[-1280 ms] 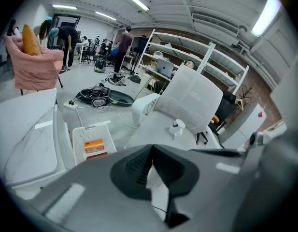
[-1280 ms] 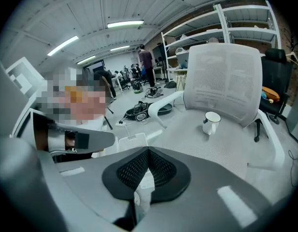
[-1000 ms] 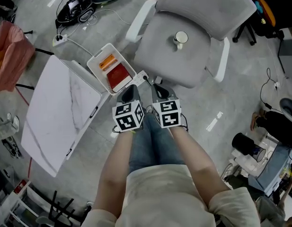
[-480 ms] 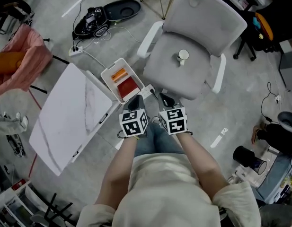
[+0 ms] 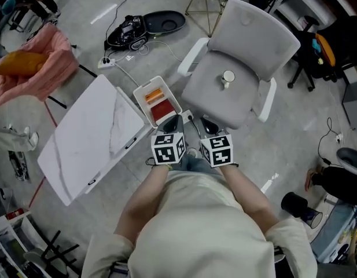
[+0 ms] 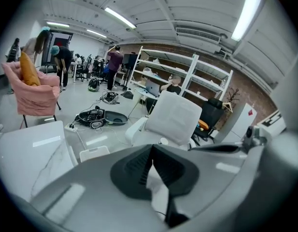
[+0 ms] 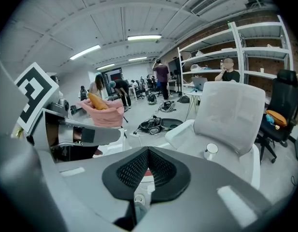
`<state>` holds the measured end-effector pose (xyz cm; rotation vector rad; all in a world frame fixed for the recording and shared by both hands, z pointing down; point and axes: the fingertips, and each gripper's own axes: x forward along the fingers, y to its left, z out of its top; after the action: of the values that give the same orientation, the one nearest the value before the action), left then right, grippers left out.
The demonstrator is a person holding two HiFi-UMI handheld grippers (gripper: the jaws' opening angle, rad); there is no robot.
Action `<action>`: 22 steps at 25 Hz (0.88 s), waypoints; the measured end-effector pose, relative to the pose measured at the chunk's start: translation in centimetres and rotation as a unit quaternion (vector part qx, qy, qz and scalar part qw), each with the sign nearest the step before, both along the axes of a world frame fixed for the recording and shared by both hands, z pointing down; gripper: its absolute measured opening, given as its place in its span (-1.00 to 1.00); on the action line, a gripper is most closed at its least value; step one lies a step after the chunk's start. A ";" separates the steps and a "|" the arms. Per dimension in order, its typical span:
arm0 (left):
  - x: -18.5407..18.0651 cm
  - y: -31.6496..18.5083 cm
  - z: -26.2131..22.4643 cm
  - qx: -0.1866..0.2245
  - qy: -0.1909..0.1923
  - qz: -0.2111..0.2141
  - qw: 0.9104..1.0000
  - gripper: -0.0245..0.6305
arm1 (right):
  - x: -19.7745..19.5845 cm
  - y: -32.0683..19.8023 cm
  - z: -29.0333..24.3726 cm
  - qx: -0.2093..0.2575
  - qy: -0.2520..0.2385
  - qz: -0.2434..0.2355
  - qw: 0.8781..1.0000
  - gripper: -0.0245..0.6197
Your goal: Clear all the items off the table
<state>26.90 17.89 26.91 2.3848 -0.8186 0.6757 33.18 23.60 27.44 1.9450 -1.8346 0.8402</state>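
Bare top on the white desk (image 5: 97, 132) at the left, same as a second ago. Just right of it, on the floor (image 5: 305, 126), a white bin (image 5: 142, 91) with a red thing (image 5: 162, 110) and an orange thing (image 5: 153, 95) inside. Near the body, left hand-held gripper (image 5: 173, 119) and right hand-held gripper (image 5: 207, 123), both shut tight, holding nothing. Seen from higher up now, farther from bin and desk. Looks done, most likely.

table (image 5: 91, 138): glossy marble-look; chair (image 5: 216, 94): matt grey cloth; box (image 5: 141, 90): white plastic
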 end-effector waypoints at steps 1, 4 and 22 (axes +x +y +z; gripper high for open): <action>-0.2 0.2 -0.2 0.000 0.002 0.001 1.000 -0.90 | -0.2 0.2 -0.4 0.003 0.003 -0.003 1.000 -0.93; -0.9 0.8 -1.0 0.000 0.008 0.001 1.000 -0.90 | -0.7 0.6 -1.5 0.011 0.007 -0.011 1.000 -0.93; -2.1 2.0 -3.2 0.014 0.032 0.002 0.999 -0.90 | -1.7 2.0 -3.2 0.027 0.014 -0.029 0.999 -0.93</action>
<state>24.83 19.84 23.75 2.4207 -0.8030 0.5905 31.43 25.61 24.27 1.9163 -1.9067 0.7500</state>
